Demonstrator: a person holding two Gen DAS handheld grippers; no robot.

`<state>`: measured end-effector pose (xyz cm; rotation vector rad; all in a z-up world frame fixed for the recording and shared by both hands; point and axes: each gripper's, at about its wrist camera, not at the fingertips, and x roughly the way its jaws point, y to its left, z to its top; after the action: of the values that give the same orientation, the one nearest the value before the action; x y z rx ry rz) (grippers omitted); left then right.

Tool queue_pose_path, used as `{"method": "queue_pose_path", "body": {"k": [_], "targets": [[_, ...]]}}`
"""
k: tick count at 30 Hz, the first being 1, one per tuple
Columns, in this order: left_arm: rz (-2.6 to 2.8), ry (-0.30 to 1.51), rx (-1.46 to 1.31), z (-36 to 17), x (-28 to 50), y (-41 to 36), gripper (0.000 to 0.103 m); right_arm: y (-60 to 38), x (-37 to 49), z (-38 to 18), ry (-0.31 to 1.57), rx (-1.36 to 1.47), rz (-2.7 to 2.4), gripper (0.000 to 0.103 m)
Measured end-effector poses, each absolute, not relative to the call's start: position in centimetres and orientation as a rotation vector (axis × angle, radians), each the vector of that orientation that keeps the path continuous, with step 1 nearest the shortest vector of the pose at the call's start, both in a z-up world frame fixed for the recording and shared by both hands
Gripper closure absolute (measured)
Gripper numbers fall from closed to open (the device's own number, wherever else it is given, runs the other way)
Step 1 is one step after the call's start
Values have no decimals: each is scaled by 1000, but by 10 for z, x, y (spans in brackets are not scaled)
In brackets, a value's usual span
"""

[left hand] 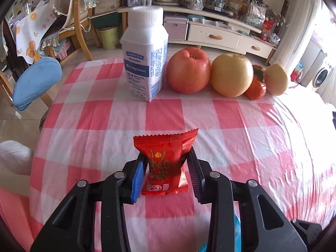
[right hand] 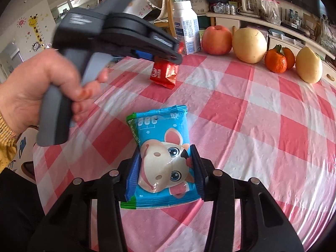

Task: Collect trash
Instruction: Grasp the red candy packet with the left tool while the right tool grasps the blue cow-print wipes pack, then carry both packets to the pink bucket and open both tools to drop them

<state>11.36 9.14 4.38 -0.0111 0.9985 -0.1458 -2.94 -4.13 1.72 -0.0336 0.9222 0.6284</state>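
On the pink-checked plastic-covered table [left hand: 241, 126], the white plastic milk bottle [left hand: 146, 54] stands leftmost; rightward sit the red apple [left hand: 188, 70], yellow pear [left hand: 231, 74], orange tangerines [left hand: 256, 86] and pale cut pear [left hand: 276, 79].

Table under pink-and-white checked cloth [left hand: 241, 126] with glossy clear cover, long cream TV cabinet [left hand: 220, 35] with wooden drawer handles behind its far edge, wooden chair [left hand: 79, 27] draped in cloth, pale tiled floor [left hand: 12, 124], washing machine [left hand: 322, 76] far right, strong daylight from right, giraffe wall sticker [right hand: 35, 29].
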Motion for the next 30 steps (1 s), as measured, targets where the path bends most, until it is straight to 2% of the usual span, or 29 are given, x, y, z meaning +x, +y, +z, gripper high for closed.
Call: {"method": "queue_pose_path", "body": {"k": [12, 30], "targets": [[-175, 911, -45, 83, 62, 111, 64, -44, -35, 22, 894, -46, 590, 63], [-158, 811, 30, 118, -17, 116, 64, -70, -48, 40, 821, -4, 494, 64]]}}
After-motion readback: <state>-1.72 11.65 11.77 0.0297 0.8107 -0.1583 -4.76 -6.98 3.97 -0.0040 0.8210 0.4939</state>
